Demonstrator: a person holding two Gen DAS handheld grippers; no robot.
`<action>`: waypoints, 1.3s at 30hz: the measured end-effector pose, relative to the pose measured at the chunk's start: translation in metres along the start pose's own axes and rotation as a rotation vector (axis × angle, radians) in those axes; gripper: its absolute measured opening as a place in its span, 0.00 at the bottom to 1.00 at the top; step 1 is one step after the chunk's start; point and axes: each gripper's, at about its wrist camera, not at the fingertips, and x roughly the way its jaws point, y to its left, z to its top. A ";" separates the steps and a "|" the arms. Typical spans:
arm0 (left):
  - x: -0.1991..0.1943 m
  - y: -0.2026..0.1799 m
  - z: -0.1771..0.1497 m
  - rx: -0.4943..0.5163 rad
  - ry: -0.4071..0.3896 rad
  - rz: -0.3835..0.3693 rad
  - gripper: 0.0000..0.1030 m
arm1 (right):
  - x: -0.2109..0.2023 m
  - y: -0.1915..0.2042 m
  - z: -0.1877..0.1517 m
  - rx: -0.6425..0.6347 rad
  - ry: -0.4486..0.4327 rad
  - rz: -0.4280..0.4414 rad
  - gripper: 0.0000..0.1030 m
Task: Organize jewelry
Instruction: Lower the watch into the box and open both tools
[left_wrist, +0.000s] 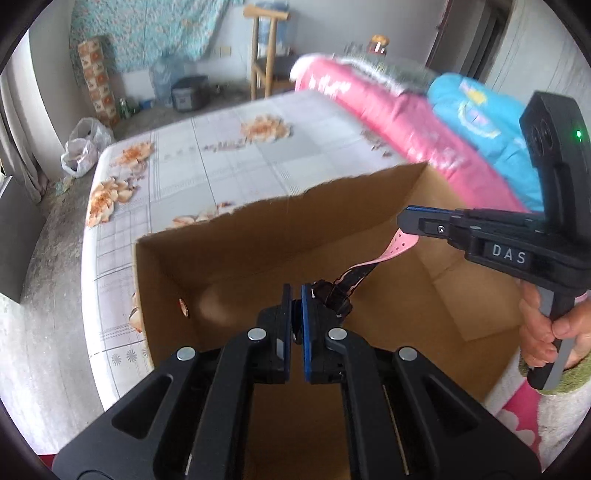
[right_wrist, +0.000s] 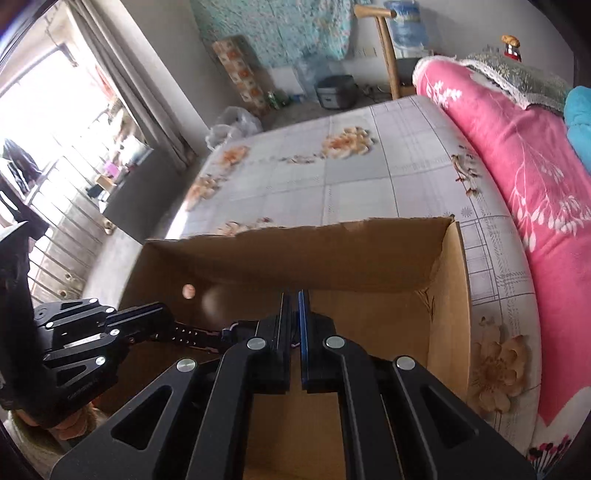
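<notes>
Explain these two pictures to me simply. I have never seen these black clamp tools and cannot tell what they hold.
No robot here: a person holds a hand-operated clamp tool in each hand, each carrying a camera that looks along its two fingers. One picture comes from the left gripper, the other from the right gripper. In the left view you also see the right tool and the hand holding it. Both grippers are shut on one watch, a strap end each, its pink strap stretched between them above an open cardboard box. The box sits on a bed with a floral sheet.
</notes>
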 end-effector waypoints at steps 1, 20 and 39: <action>0.010 0.000 0.003 0.005 0.017 0.021 0.04 | 0.012 -0.005 0.002 0.002 0.015 -0.032 0.04; 0.005 0.024 -0.001 -0.056 -0.042 0.125 0.43 | -0.001 -0.004 0.011 0.014 -0.063 -0.116 0.37; -0.129 0.027 -0.081 -0.113 -0.371 0.077 0.87 | -0.108 0.025 -0.025 0.009 -0.313 -0.087 0.72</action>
